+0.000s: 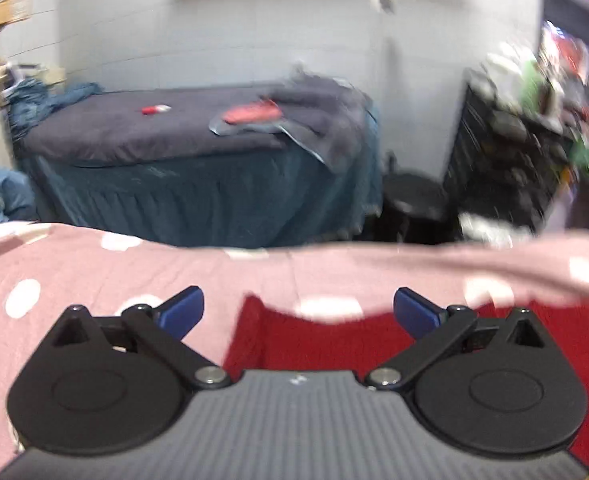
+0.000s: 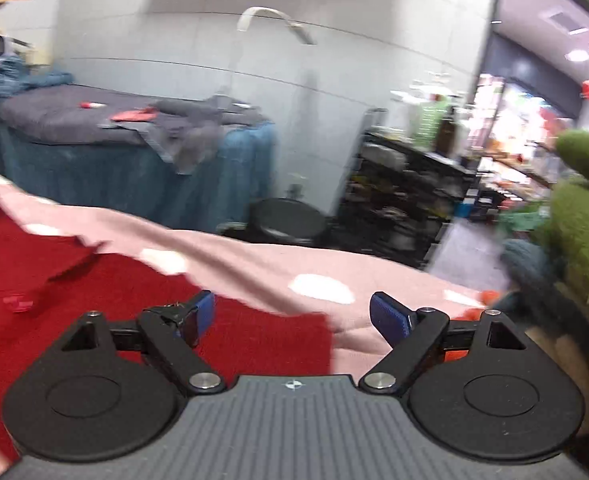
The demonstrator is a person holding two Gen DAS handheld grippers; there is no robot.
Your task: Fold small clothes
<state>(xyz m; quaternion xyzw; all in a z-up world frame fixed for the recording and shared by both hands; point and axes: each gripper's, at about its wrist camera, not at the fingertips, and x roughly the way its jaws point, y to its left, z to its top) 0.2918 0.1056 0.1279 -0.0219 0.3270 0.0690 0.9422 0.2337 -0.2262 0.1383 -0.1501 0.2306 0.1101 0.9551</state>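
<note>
Tiled room, teal-skirted bed (image 1: 198, 196) at the back, dark shelf rack (image 2: 398, 200) to the right. I'm over a pink polka-dot sheet (image 1: 94, 264) with a red garment (image 2: 254, 332) lying on it. My left gripper (image 1: 298, 310) has fingers spread wide, nothing held, garment edge below. My right gripper (image 2: 292, 314) is released too, over the garment's corner. Green plush (image 2: 582, 220) at far right.

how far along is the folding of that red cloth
Early, it seems. The red garment lies on the pink dotted sheet, one corner at its left raised or turned over, though blur hides whether that is a real fold. Nothing is in hand: the left gripper and right gripper both hover open above it. Gripping and folding remain.
</note>
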